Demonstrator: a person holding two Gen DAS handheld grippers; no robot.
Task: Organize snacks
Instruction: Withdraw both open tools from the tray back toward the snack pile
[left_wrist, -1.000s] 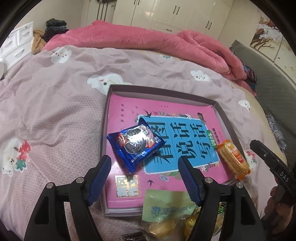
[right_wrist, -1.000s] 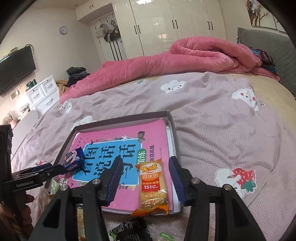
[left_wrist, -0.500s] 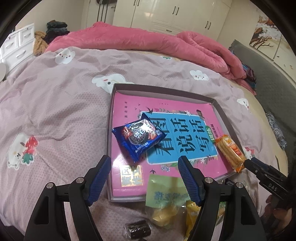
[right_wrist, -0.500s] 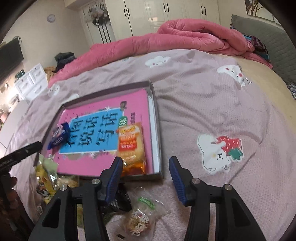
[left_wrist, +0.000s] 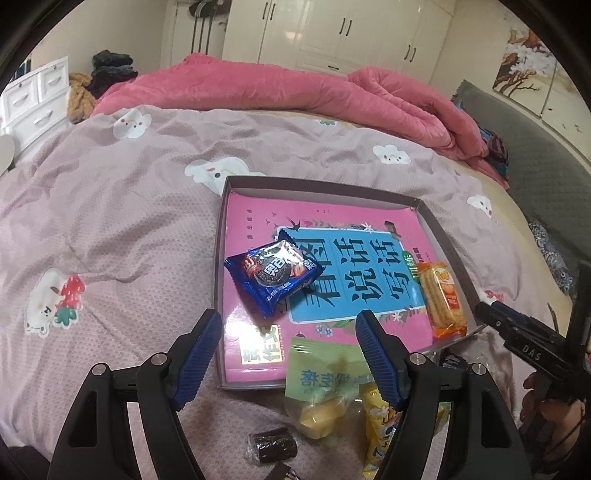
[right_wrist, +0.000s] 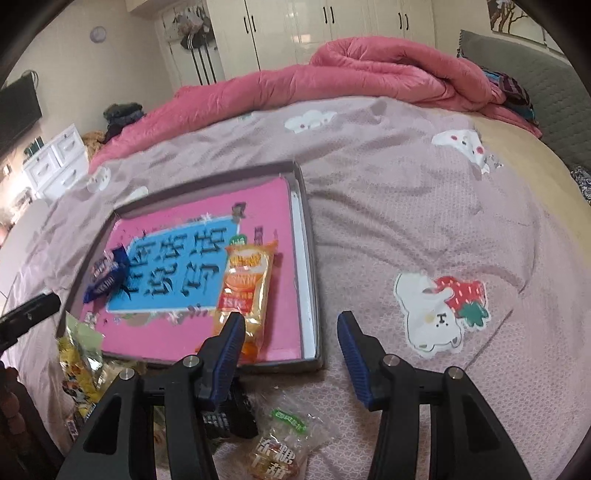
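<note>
A shallow grey tray (left_wrist: 317, 186) lined with a pink and blue book lies on the bed. A blue cookie packet (left_wrist: 272, 276) and an orange cracker packet (left_wrist: 441, 299) lie in it; both show in the right wrist view, the blue cookie packet (right_wrist: 107, 275) and the orange cracker packet (right_wrist: 245, 286). Loose snacks lie in front of the tray: a green packet (left_wrist: 325, 373), a yellow packet (left_wrist: 380, 424), a dark bar (left_wrist: 271, 445), a clear candy packet (right_wrist: 284, 443). My left gripper (left_wrist: 288, 354) is open and empty above the tray's near edge. My right gripper (right_wrist: 290, 354) is open and empty above the tray's near right corner.
The bed has a mauve cover with cartoon prints (right_wrist: 439, 306). A rumpled pink quilt (left_wrist: 295, 92) lies across the far side. A white drawer unit (left_wrist: 33, 99) stands at the left, wardrobes (left_wrist: 332, 33) behind, a grey headboard (left_wrist: 546, 155) at the right.
Both grippers have pulled back from the tray and stayed open. The cracker packet now lies free in the tray, and the loose snacks in front have come into view.
</note>
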